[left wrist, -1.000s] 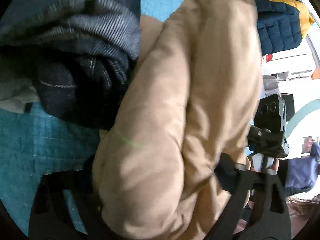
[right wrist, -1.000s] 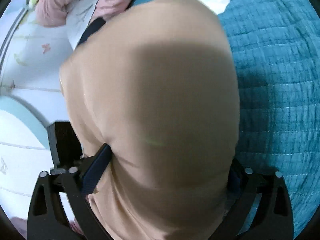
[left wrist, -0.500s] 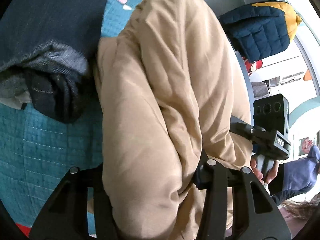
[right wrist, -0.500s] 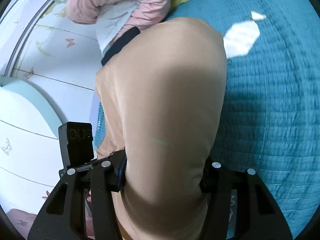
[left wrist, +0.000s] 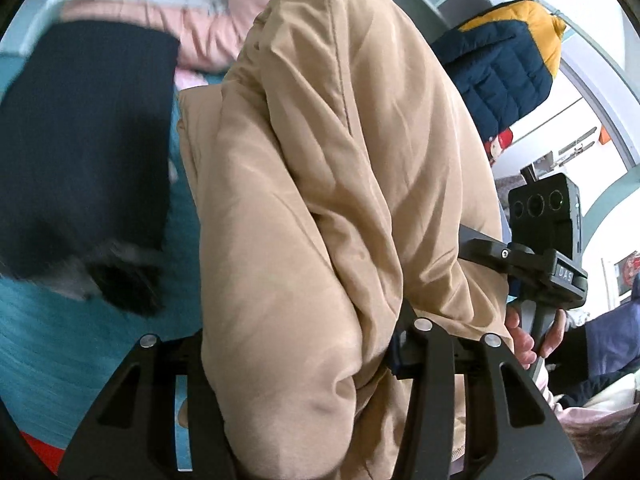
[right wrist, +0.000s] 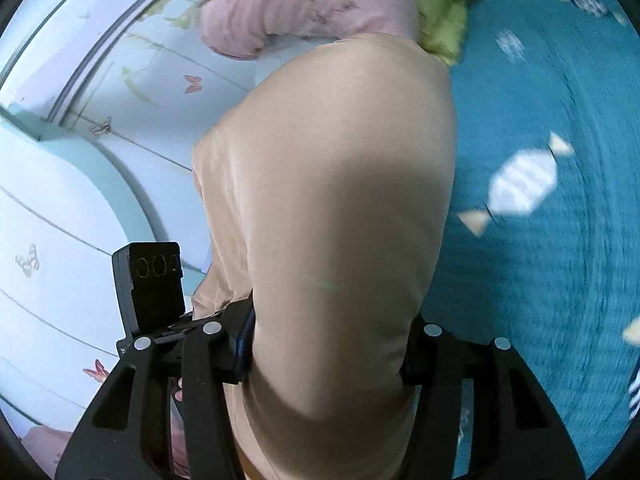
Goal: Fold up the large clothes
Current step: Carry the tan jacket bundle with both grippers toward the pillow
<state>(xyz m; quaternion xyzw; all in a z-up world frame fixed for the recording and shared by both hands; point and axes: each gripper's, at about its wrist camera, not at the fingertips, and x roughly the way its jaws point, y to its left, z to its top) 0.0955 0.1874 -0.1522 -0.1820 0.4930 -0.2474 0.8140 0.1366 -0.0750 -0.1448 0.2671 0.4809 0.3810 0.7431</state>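
A large tan padded jacket point(left wrist: 320, 216) fills the middle of both views; it also shows in the right wrist view point(right wrist: 340, 216). My left gripper point(left wrist: 296, 364) is shut on a thick bunch of it, with the fabric bulging up between the jaws. My right gripper point(right wrist: 328, 352) is shut on another thick fold. The jacket hangs lifted above the teal quilted bed cover point(right wrist: 540, 300). Both grippers' fingertips are hidden by the fabric. The other gripper's camera block point(left wrist: 548, 216) shows at the right of the left wrist view.
A dark navy garment pile point(left wrist: 84, 152) lies on the bed at the left. A pink garment point(right wrist: 304, 4) and a green one point(right wrist: 440, 4) lie at the bed's far side. A navy and yellow puffer jacket point(left wrist: 504, 60) hangs at the right. A pale butterfly wall point(right wrist: 80, 160) stands at the left.
Both grippers have lifted the tan jacket and swung it. The dark garment pile has slid left and the pink garment and wall have come into view.
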